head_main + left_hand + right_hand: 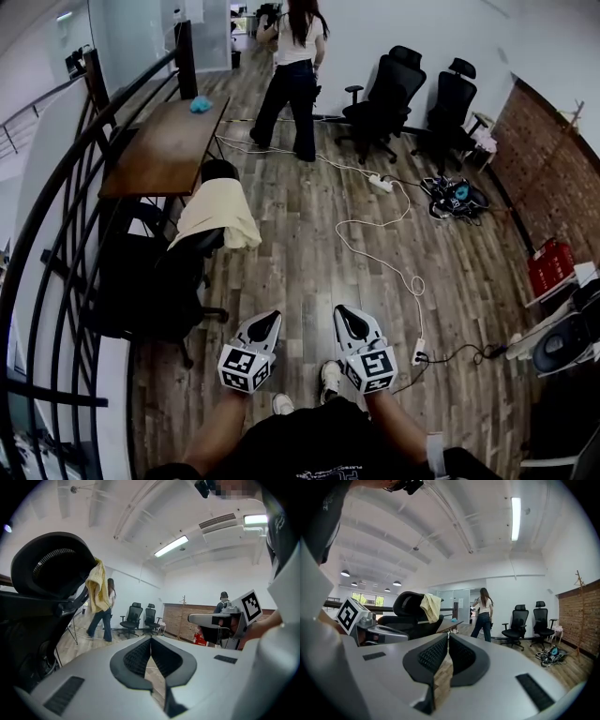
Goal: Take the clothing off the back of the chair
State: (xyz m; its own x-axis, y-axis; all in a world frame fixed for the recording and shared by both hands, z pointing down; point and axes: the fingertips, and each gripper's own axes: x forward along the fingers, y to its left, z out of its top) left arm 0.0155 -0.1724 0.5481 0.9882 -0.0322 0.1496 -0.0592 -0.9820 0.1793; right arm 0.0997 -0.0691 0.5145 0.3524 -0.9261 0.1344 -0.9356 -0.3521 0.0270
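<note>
A pale yellow garment (217, 214) is draped over the back of a black office chair (208, 239) beside the wooden desk (164, 145). It also shows as a yellow cloth (97, 590) in the left gripper view and as a cloth on the chair's back (431, 606) in the right gripper view. Both grippers are held side by side low in the head view, well short of the chair. My left gripper (271, 319) is shut with nothing in it. My right gripper (343, 312) is also shut and empty. Each points across the floor toward the chair.
A second black chair (155, 281) stands nearer me at the left, by the dark railing (56, 234). A person (292, 75) stands by the desk's far end. A white cable with a power strip (380, 183) runs across the floor. Two more office chairs (389, 94) stand by the far wall.
</note>
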